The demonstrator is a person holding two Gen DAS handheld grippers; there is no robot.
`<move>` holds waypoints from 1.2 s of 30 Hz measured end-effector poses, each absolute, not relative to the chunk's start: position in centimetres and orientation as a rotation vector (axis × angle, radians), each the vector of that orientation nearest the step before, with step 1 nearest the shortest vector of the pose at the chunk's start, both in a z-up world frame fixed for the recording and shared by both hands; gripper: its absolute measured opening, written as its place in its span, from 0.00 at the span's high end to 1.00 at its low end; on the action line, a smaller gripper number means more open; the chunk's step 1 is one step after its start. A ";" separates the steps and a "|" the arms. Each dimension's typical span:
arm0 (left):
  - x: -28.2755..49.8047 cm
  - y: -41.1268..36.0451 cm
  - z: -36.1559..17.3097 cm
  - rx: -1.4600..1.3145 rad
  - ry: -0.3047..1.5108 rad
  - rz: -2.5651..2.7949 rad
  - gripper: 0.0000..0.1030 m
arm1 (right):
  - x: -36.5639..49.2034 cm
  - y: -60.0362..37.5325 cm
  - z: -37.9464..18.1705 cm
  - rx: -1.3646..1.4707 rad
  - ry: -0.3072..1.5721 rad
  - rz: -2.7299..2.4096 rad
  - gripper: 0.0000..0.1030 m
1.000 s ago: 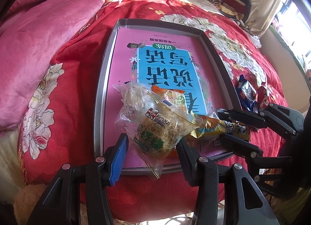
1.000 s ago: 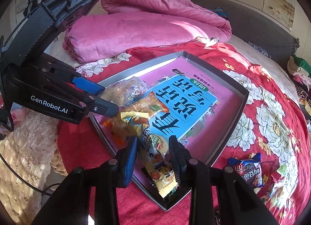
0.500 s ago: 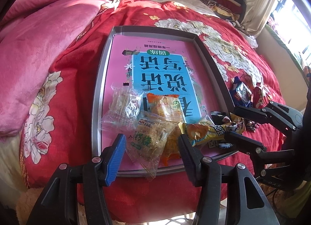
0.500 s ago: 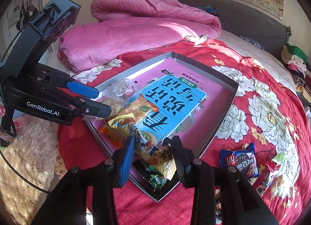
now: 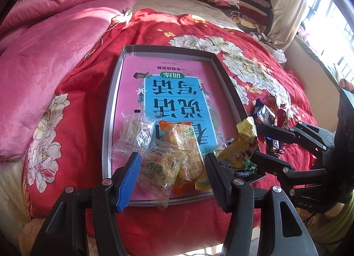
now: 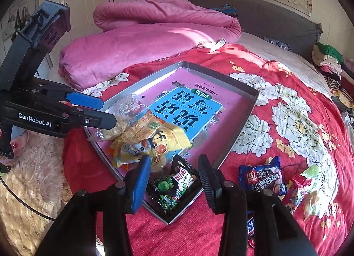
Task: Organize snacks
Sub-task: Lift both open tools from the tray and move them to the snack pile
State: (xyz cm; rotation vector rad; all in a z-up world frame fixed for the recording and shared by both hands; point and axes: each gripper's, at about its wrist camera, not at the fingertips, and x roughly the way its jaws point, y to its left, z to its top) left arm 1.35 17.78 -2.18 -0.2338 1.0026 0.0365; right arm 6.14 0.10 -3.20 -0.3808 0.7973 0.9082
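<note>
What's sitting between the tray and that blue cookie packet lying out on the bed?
Nothing: in the right wrist view only bare red bedspread separates the tray from the blue cookie packet.

A: Where's the tray [image 5: 218,63]?
B: On the bed [image 5: 194,28]; a book [image 5: 177,92] lies in it; snack packets [image 5: 168,154] are piled at its near end.
A: Others?
B: Loose packets [image 6: 263,178] lie on the bed, right of the tray.

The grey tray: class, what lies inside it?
Inside the grey tray lies a pink-and-blue book, with snack packets piled on its near end. The tray floor beneath the book is hidden.
</note>
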 end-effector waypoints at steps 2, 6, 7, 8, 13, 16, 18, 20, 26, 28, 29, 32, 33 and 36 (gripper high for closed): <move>1.3 17.7 -2.0 -0.234 0.996 0.035 0.40 | 6.2 0.0 -3.1 -0.379 0.794 0.905 0.57; 1.2 17.7 -1.7 -0.236 0.983 0.037 0.40 | 6.2 -0.1 -2.9 -0.371 0.791 0.904 0.56; 1.2 17.7 -1.6 -0.238 0.978 0.036 0.40 | 6.2 -0.2 -2.9 -0.370 0.790 0.903 0.56; 1.2 17.7 -1.5 -0.239 0.973 0.034 0.39 | 6.2 -0.2 -2.8 -0.368 0.787 0.902 0.56; 1.0 17.6 -0.9 -0.234 0.945 0.037 0.32 | 6.3 -0.4 -2.6 -0.356 0.783 0.896 0.54; 0.9 17.4 -0.7 -0.230 0.935 0.037 0.31 | 6.4 -0.7 -2.4 -0.346 0.779 0.888 0.52; 0.9 17.4 -0.6 -0.228 0.929 0.038 0.31 | 6.4 -1.0 -2.2 -0.339 0.772 0.880 0.52; 0.9 17.4 -0.4 -0.225 0.923 0.040 0.31 | 6.5 -1.3 -1.9 -0.329 0.767 0.873 0.52; 0.7 17.1 0.0 -0.221 0.901 0.042 0.29 | 6.8 -2.2 -1.4 -0.293 0.757 0.857 0.52; 0.6 17.1 0.2 -0.223 0.895 0.044 0.28 | 6.9 -2.4 -1.2 -0.284 0.753 0.851 0.50; 0.6 17.1 0.3 -0.224 0.893 0.045 0.27 | 6.9 -2.5 -1.1 -0.280 0.749 0.850 0.46; 0.5 17.0 0.4 -0.226 0.891 0.045 0.27 | 6.9 -2.8 -0.9 -0.272 0.740 0.847 0.45; 0.5 16.9 0.4 -0.225 0.891 0.045 0.27 | 6.9 -2.9 -0.8 -0.270 0.737 0.844 0.45; 0.5 16.8 0.4 -0.225 0.892 0.044 0.27 | 6.9 -3.0 -0.6 -0.265 0.732 0.844 0.44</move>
